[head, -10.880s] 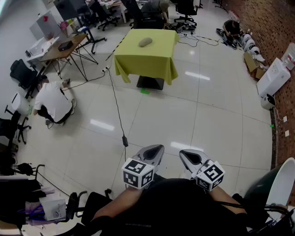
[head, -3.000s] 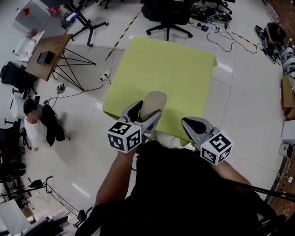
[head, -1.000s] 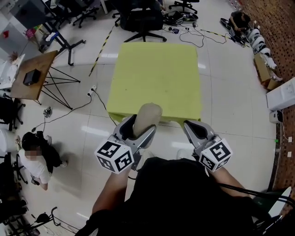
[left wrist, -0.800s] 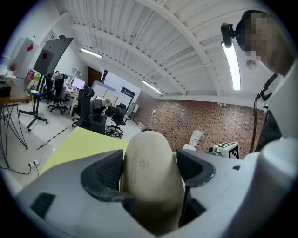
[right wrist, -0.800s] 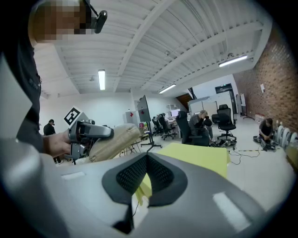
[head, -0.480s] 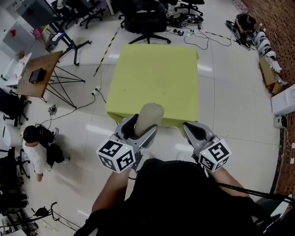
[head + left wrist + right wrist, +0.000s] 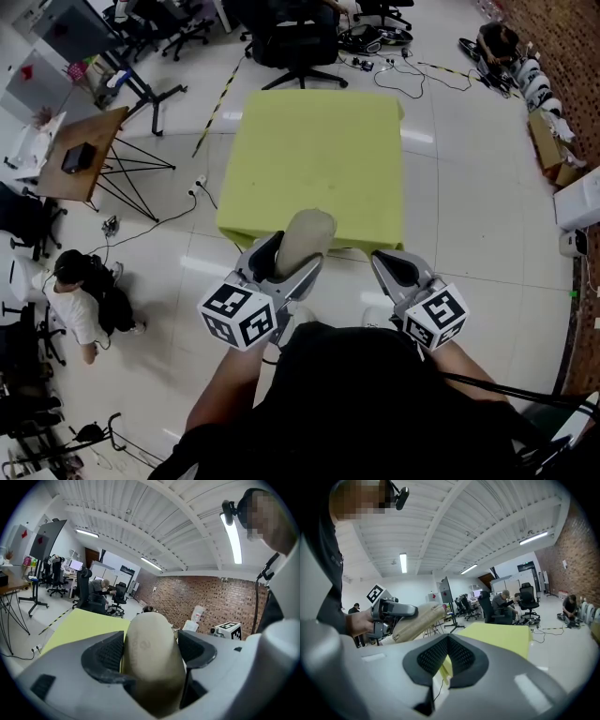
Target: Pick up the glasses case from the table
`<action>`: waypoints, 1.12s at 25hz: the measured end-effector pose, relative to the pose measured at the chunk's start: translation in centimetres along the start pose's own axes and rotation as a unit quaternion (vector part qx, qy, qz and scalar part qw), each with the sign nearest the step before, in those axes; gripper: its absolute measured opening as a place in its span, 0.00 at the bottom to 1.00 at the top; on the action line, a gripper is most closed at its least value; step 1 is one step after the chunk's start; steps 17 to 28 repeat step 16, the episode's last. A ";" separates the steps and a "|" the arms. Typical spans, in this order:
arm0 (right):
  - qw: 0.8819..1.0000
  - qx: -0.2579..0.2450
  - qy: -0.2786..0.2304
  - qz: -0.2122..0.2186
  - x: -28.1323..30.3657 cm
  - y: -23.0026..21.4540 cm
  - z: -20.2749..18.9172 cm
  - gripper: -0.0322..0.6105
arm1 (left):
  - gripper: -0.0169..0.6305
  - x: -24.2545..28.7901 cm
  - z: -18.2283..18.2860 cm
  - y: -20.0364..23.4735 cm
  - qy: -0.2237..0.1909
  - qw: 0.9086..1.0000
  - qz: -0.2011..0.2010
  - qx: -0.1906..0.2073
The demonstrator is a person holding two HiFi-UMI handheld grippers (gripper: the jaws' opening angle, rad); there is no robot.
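Your left gripper is clamped on the case. Its pads press the two long sides toward the back half, and the rounded front end sticks out past the jaw tips toward 12 o'clock. The case is off the table, held in the air over the floor just short of the table's near edge and close in front of your body. Your right gripper sits beside it at 3 o'clock, jaws closed together on nothing. By the look of it the pickup is as good as done, so the job now is simply to hold well. The shell looks smooth and curved, and I'd judge it could squirt forward out of the pads if you squeeze harder or tip the nose down. Use a steady, moderate squeeze and hold the gripper level or slightly nose-up. Move slowly, with no wrist flicks. Leave the right gripper out to the side so it cannot knock the protruding end. If you turn, mind the person on the floor at 9 o'clock.
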State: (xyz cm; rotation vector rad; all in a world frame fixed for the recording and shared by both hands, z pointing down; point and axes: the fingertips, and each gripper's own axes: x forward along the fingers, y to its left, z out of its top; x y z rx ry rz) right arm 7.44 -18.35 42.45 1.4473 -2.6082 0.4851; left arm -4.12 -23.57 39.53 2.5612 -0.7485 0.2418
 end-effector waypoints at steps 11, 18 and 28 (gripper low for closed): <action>1.000 -0.002 0.004 -0.013 0.2 0.4 -0.1 0.05 | 0.59 -0.3 0.2 0.9 -0.005 1.000 -0.005 -0.003; 1.000 -0.004 0.005 -0.014 0.3 0.4 -0.2 0.05 | 0.59 -0.2 0.2 1.1 -0.009 1.000 -0.006 -0.005; 1.000 -0.004 0.005 -0.014 0.3 0.4 -0.2 0.05 | 0.59 -0.2 0.2 1.1 -0.009 1.000 -0.006 -0.005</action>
